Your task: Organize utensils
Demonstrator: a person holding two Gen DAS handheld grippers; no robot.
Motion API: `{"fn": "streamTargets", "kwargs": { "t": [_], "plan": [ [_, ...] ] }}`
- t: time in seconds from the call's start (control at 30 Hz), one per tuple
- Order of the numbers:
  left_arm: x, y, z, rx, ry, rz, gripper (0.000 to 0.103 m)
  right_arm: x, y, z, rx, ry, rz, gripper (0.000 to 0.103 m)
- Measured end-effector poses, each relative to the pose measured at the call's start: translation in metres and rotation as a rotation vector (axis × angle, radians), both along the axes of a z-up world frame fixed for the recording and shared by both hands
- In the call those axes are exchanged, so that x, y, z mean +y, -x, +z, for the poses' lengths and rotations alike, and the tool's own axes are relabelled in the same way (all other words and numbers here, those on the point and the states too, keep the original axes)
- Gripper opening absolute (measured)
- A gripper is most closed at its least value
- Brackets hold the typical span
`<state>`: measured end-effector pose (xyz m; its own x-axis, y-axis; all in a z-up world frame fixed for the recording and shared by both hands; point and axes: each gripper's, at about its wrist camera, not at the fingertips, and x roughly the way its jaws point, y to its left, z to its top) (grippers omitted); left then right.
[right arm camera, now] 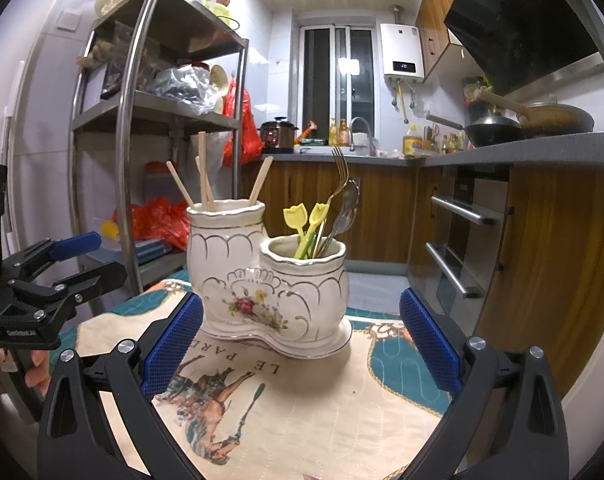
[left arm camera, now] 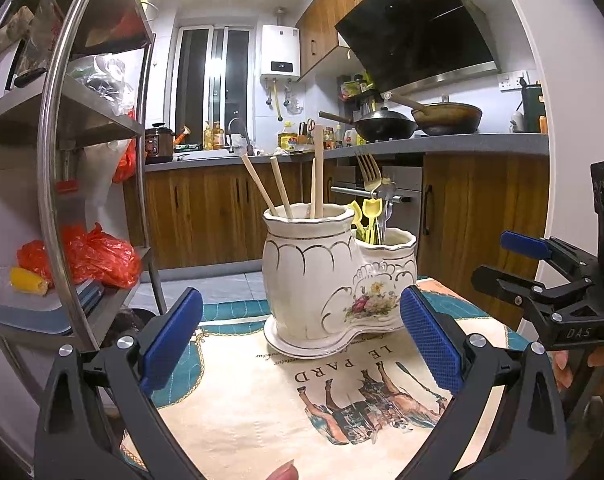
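A white ceramic two-pot utensil holder (left arm camera: pixel 326 280) (right arm camera: pixel 270 280) with gold trim and a flower print stands on the table cloth. Its taller pot holds several wooden chopsticks (left arm camera: pixel 318 172) (right arm camera: pixel 204 176). Its lower pot holds a metal fork (left arm camera: pixel 369 170) (right arm camera: pixel 340 176), a metal spoon (right arm camera: pixel 348 208) and yellow tulip-topped picks (left arm camera: pixel 372 216) (right arm camera: pixel 302 220). My left gripper (left arm camera: pixel 302 340) is open and empty, just short of the holder. My right gripper (right arm camera: pixel 302 340) is open and empty, also facing the holder. Each gripper shows in the other's view, the right one (left arm camera: pixel 514 260) and the left one (right arm camera: pixel 90 256).
The cloth (left arm camera: pixel 262 400) (right arm camera: pixel 302 408) has a horse print and teal border. A steel shelf rack (left arm camera: pixel 62 140) (right arm camera: pixel 142 120) with bags stands left. Kitchen counter (left arm camera: pixel 442 144) with woks, oven handles (right arm camera: pixel 462 212) and cabinets stand right and behind.
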<state>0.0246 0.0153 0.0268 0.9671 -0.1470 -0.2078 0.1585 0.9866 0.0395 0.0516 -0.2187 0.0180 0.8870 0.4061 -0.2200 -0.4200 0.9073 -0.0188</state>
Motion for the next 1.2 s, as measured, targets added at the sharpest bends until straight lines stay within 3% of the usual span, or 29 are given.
{"fn": "streamTargets", "kwargs": {
  "t": [1.2],
  "plan": [
    [0.0005, 0.0006, 0.0004, -0.004, -0.002, -0.005, 0.097, -0.0013, -0.0026, -0.0013, 0.008, -0.001, -0.007, 0.098]
  ]
}}
